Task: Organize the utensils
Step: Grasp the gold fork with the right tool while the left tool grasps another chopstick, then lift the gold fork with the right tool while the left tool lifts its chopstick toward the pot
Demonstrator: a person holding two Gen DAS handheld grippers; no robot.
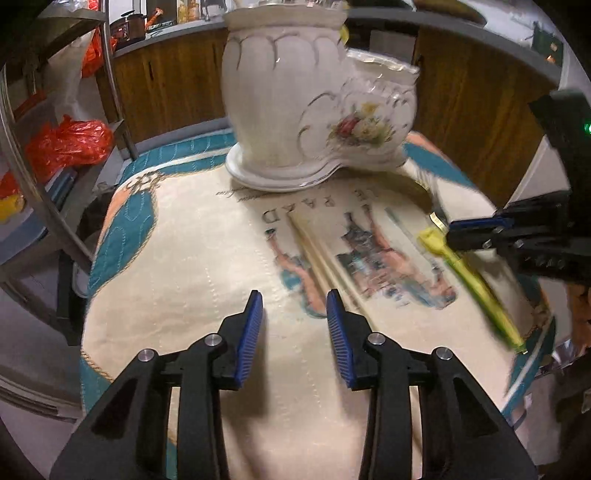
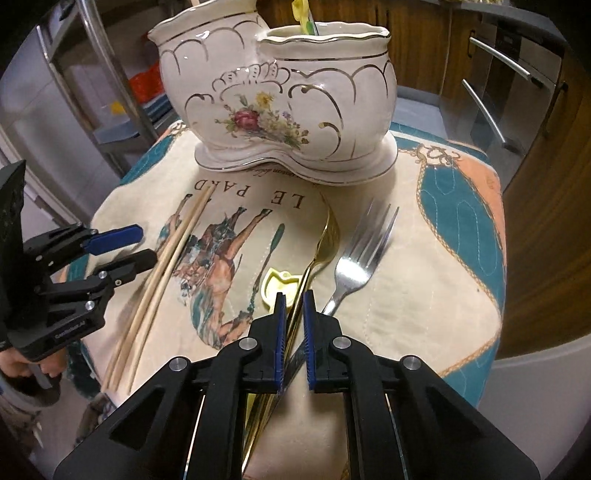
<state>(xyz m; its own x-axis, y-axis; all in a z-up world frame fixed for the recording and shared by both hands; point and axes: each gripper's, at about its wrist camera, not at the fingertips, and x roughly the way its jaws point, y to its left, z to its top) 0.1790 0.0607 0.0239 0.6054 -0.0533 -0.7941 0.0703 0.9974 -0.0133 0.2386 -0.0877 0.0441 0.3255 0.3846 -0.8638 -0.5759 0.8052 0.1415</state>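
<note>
Most utensils remain unsorted below the ceramic holder (image 2: 280,107): right tongs (image 2: 293,295) clenched on the gold fork (image 2: 325,240), left tongs (image 1: 294,295) released beside the chopsticks (image 2: 173,258).

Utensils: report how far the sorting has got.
Done: one yellow utensil stands in the holder. In hand: right tongs pinch the gold utensil by its handle; left tongs hang open by the chopsticks. Left: chopsticks, steel fork, yellow scraper, all on the cloth.
</note>
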